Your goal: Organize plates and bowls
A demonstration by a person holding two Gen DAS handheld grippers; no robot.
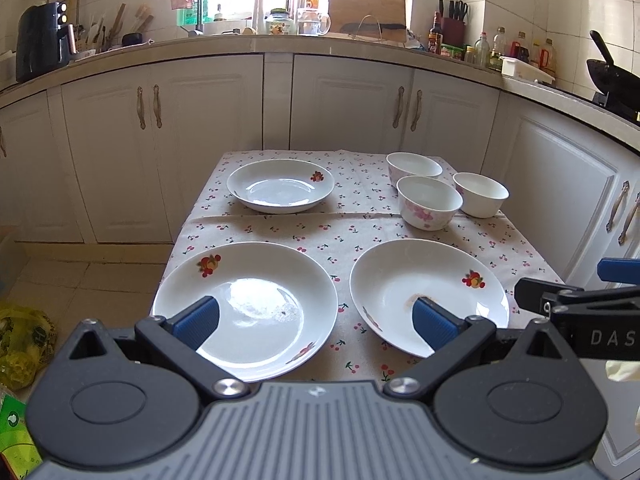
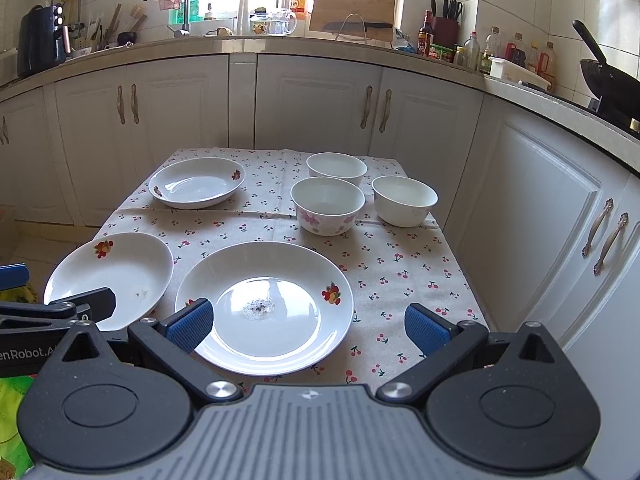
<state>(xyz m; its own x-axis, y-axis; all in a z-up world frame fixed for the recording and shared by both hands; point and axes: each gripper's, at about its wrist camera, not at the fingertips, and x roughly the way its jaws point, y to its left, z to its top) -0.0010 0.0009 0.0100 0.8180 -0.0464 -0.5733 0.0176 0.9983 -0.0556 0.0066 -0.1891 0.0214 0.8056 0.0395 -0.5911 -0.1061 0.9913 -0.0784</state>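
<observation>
Three white plates with fruit prints lie on the cherry-print tablecloth (image 1: 360, 224): a near left plate (image 1: 248, 308), a near right plate (image 1: 428, 292) and a far plate (image 1: 280, 186). Three bowls cluster at the far right: a floral bowl (image 1: 430, 200) and two plain white bowls (image 1: 414, 166) (image 1: 480, 192). My left gripper (image 1: 316, 320) hangs open above the gap between the two near plates. My right gripper (image 2: 306, 324) is open over the front right of the near right plate (image 2: 264, 304), holding nothing. Crumbs show in both near plates.
White cabinets (image 1: 200, 140) wrap the table on the far and right sides, under a cluttered counter (image 1: 360, 44). A black wok (image 1: 612, 76) sits at the right. Bags (image 1: 20, 336) lie on the floor at the left. The right gripper's fingers (image 1: 548, 296) reach in beside the near right plate.
</observation>
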